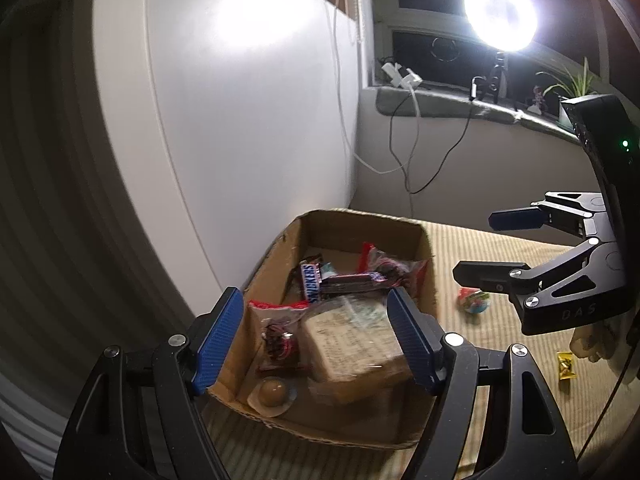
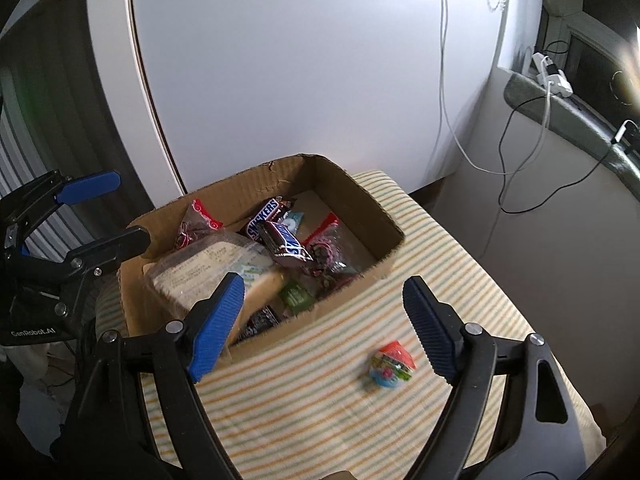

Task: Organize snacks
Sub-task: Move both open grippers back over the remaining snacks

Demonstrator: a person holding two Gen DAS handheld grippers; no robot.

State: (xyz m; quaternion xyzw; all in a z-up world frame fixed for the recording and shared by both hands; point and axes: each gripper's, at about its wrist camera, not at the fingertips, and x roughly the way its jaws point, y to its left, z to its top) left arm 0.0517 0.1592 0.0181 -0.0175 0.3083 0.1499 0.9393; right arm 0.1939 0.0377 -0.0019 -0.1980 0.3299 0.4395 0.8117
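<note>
Both the left gripper (image 1: 316,340) and right gripper (image 2: 324,324) gaped wide, holding nothing. The cardboard box (image 2: 224,192) held snacks. A round candy (image 2: 391,365) lay on the striped surface (image 2: 304,408).

Left wrist view is dim; ring light (image 1: 500,10) blows out to glare, hotspot on white panel (image 1: 240,12) left of it. Right wrist view is evenly brighter. Heavy fisheye bending and dark vignette at edges, slight motion blur on cardboard box (image 2: 256,184) contents.
</note>
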